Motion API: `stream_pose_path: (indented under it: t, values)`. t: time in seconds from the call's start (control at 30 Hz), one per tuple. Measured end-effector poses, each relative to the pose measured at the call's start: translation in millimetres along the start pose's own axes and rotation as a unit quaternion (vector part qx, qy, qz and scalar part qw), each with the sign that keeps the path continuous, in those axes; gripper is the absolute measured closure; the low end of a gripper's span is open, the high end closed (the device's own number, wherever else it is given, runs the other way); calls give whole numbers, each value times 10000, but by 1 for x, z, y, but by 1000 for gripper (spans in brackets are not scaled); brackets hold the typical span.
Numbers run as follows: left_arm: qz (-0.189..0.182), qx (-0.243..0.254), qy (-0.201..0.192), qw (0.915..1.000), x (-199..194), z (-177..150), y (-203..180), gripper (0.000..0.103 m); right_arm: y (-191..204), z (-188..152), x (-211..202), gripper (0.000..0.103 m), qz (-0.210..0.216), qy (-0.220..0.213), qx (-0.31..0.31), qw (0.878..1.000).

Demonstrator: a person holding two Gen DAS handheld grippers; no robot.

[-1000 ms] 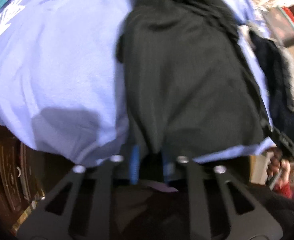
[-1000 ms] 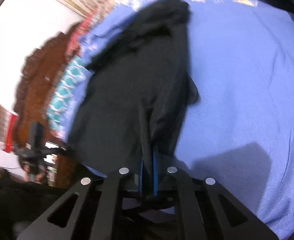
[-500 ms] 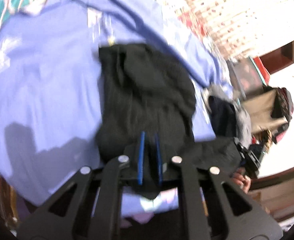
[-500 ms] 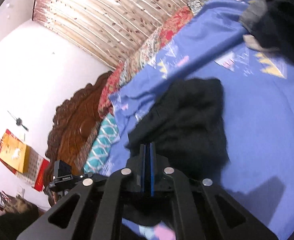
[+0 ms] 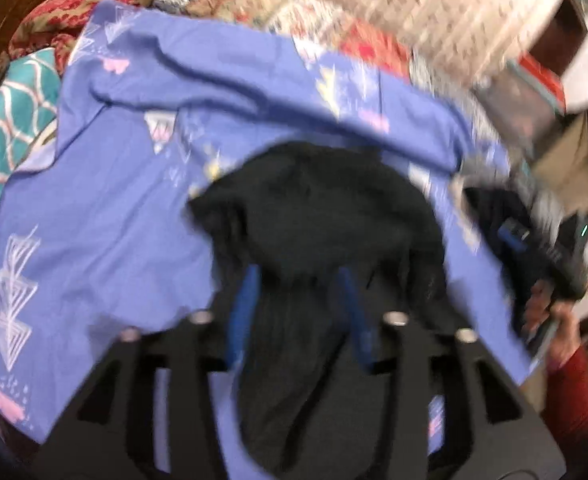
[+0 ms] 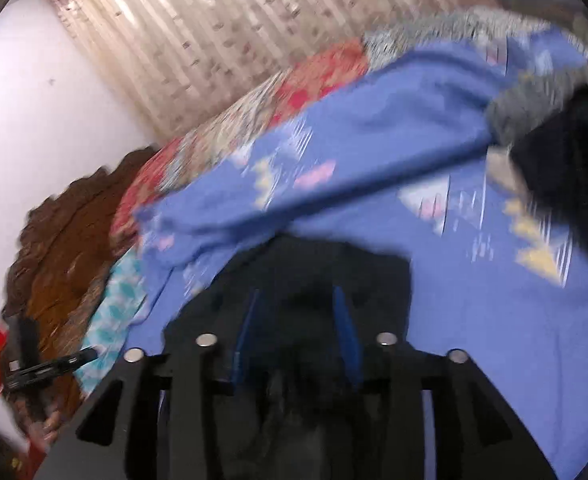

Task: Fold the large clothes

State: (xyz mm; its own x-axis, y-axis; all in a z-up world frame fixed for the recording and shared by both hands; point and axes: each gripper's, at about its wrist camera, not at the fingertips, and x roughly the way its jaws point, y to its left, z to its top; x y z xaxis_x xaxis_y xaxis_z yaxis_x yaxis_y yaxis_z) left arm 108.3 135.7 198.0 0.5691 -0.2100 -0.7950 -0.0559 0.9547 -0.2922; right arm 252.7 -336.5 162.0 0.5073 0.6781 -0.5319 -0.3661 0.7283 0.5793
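Opening over black garment [image 5: 318,216] on bed: both hand-held grippers (cloth between jaws).

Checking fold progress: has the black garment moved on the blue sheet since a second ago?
Yes. The black garment has bunched toward the near edge of the blue sheet, uncovering its far part.

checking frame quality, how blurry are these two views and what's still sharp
Left wrist view: motion blur smears the curtain and the black garment, though the blue sheet print stays readable. Right wrist view: heavier smear across the sheet; only the gripper's own frame looks crisp.
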Motion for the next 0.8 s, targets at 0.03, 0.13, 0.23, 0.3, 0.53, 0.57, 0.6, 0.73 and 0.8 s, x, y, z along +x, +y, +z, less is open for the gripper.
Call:
stream_pose_path:
  t: [0.03, 0.13, 0.23, 0.3, 0.53, 0.57, 0.6, 0.73, 0.8]
  values:
    - [44, 35, 166, 9998, 4, -17, 2, 56, -7, -19, -3, 35, 74, 171, 103, 9998]
    - [10, -209, 836, 9963, 16, -67, 18, 56, -17, -65, -2, 30, 280, 843, 385, 9953]
    - [-173, -805, 1332, 9877, 22, -115, 35, 56, -13, -100, -2, 27, 221, 1084, 308, 9934]
    - [-350, -1203, 1595, 9792, 27, -143, 41, 56, -10, -116, 2, 27, 144, 1268, 239, 9915]
    - [-533, -1476, 1920, 9688, 40, -193, 17, 85, 24, -116, -4, 80, 1178, 1256, 256, 9847]
    - [-778, -1568, 1929, 9655, 37, -188, 17, 101, 32, -107, -12, 80, 1338, 1086, 260, 9847]
    - [-1104, -1820, 1861, 9592, 32, -181, 20, 101, 36, -99, -18, 80, 1461, 962, 267, 9842]
    - [-1571, -1857, 1296, 9613, 2, -129, 20, 101, 64, -46, -49, 80, 1980, 65, 95, 9801]
    - [-1661, -1765, 967, 9654, -10, -92, 18, 101, 77, -13, -59, 80, 2003, -392, -52, 9789]
